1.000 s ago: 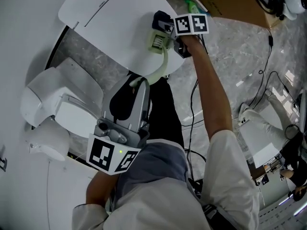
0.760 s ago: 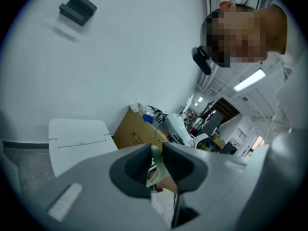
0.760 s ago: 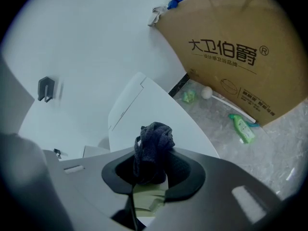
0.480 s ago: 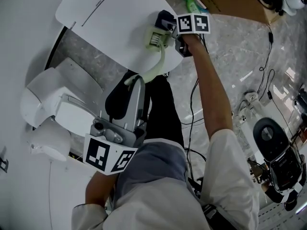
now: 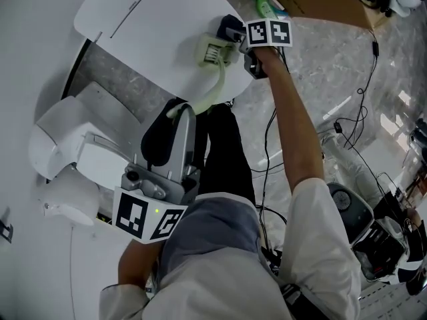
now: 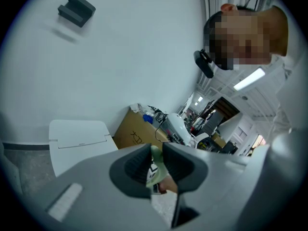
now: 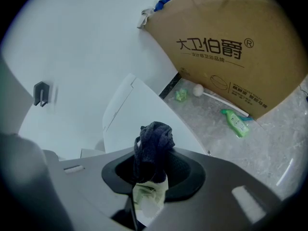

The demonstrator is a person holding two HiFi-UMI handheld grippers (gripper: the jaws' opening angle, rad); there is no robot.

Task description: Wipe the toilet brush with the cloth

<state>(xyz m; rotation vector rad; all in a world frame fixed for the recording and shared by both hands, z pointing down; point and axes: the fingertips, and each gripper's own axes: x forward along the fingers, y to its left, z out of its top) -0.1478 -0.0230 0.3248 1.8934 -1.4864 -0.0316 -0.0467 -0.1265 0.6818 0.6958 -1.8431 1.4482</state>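
Brush [image 5: 219, 87] in left hand-held gripper [image 6: 155, 163] | cloth [image 7: 154, 141] in right hand-held gripper [image 7: 153, 172]

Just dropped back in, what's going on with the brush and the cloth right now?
The person's left tongs are shut on the handle of the pale green toilet brush, holding it over the white toilet lid. The right tongs are shut on a dark cloth, which sits right at the brush's head end and appears to touch it. The wiping looks under way at the head.
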